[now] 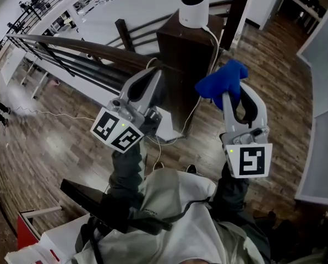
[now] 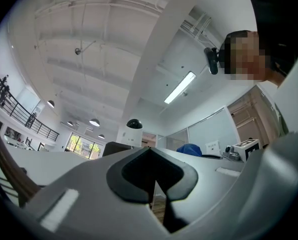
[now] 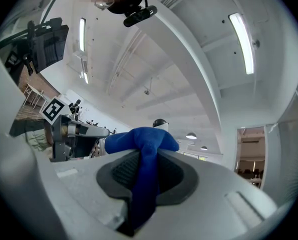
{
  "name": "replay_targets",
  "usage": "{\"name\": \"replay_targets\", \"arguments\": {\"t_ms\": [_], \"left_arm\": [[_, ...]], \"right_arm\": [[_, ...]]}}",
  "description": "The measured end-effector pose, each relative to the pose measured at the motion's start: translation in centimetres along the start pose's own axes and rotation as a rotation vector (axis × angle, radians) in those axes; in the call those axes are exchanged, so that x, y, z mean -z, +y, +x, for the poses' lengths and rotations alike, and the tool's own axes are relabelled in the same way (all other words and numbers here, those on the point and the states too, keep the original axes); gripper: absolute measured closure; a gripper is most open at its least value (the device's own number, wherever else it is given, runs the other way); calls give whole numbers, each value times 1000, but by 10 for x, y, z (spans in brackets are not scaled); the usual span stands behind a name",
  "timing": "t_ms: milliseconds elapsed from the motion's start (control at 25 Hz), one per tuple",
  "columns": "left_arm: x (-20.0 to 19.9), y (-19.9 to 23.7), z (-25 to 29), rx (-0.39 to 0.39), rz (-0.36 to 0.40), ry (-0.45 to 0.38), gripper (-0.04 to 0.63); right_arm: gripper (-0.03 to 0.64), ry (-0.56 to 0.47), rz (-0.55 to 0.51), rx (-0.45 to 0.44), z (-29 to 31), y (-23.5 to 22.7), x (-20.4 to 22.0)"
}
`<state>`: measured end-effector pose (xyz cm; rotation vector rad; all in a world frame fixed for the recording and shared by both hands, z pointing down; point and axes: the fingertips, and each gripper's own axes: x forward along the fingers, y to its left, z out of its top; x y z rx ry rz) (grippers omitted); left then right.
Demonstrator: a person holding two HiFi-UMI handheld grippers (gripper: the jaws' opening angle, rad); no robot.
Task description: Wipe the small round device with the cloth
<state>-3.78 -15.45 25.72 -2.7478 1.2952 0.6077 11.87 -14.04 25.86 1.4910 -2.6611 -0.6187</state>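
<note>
Nearest the person, the left gripper has its fingers pressed together with nothing between them, so it is free to help. The right gripper, beside it, has its fingers clamped on the blue cloth, which bunches out above the tips in a soft, limp wad. The right gripper view shows a fold of it running down through the pads, a grip that looks secure. The cloth is light and yielding, so it should mould round a curved surface, but only the bunched end can do the wiping. Beyond both grippers and well apart from them, the small round device stands upright on top of a dark wooden post. It has a white body, a glossy black dome and a white cable trailing down the post's side. It looks light, smooth and easy to tip or drag by that cable, and the dome probably scratches or smears readily. Steadying it low on the white body with the free left gripper would be wise, with gentle strokes over the top. Its far side and its footing on the post are hidden. Where the cable plugs in cannot be made out, and both gripper views show little more than the dome above the fingers.
</note>
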Motion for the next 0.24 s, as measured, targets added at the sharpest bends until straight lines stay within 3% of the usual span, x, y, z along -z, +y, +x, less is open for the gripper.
{"name": "replay_targets", "arguments": {"t_ms": [240], "left_arm": [[-9, -2, -2, -4, 1, -3, 591]], "right_arm": [[545, -9, 1, -8, 1, 4, -11]]}}
